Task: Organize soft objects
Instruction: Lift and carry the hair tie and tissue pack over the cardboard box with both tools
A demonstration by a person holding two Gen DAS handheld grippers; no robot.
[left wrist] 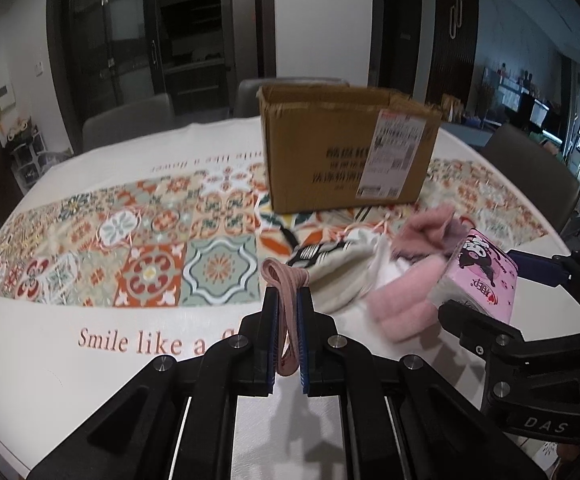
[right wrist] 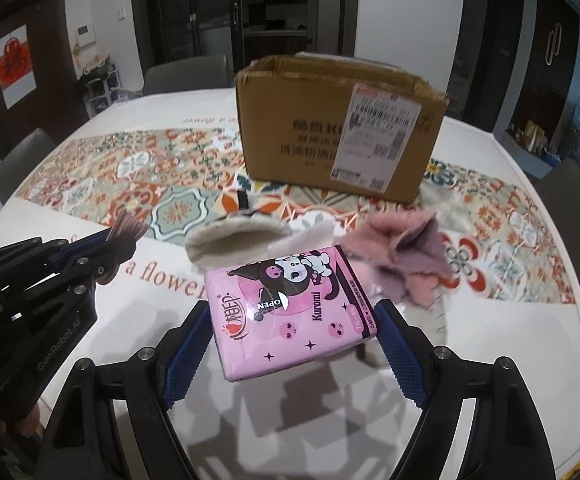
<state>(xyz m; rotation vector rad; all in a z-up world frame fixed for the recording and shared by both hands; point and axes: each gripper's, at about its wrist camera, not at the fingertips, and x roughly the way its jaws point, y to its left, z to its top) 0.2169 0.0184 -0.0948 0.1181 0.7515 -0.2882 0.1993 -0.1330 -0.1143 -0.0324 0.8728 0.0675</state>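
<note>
My left gripper (left wrist: 287,300) is shut on a pink hair band (left wrist: 285,280) that sticks up between its fingers; it also shows in the right wrist view (right wrist: 123,226). My right gripper (right wrist: 294,316) is shut on a pink Kuromi tissue pack (right wrist: 290,312), held above the table; the pack also shows in the left wrist view (left wrist: 478,276). A cream fuzzy sock (right wrist: 229,240) and pink fuzzy socks (right wrist: 402,248) lie on the table in front of an open cardboard box (right wrist: 338,132).
The round table (left wrist: 69,320) has a white cloth with a tiled pattern band. Grey chairs (left wrist: 125,120) stand around the far side. Dark cabinets and doors stand behind.
</note>
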